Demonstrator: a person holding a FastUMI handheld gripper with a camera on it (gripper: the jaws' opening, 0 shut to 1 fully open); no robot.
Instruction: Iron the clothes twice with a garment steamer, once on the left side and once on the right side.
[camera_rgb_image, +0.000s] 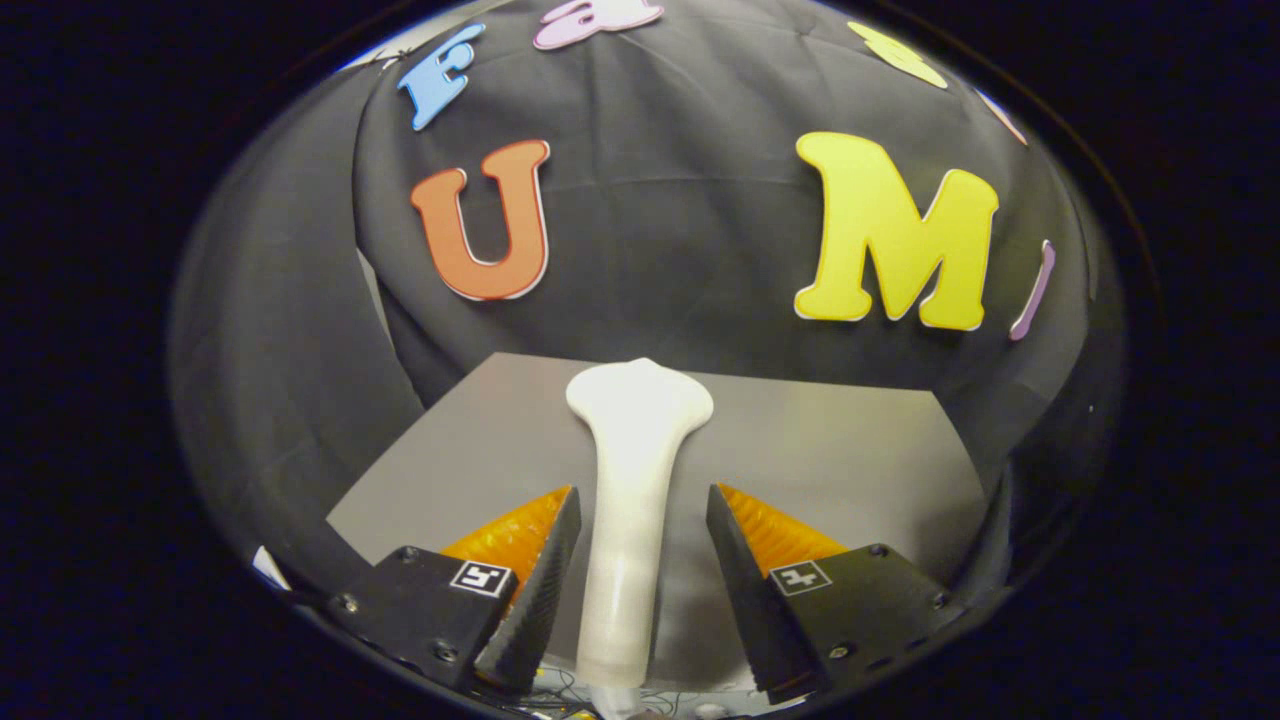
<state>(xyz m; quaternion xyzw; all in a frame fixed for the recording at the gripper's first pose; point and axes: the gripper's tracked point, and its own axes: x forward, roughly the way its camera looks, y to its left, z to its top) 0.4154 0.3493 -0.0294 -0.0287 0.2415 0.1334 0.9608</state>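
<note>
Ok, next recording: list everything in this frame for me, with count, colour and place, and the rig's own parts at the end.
Garment steamer: one, white, standing between the claw's fingers, its wide head beyond the fingertips, its base low by the claw.
Table: one, grey, under and beyond the steamer.
Booth wall: one, black cloth, behind the table.
Cables: a few, thin, at the steamer's base.
Claw: one, black fingers with orange backs, open either side of the steamer's handle, not pressing it.
</note>
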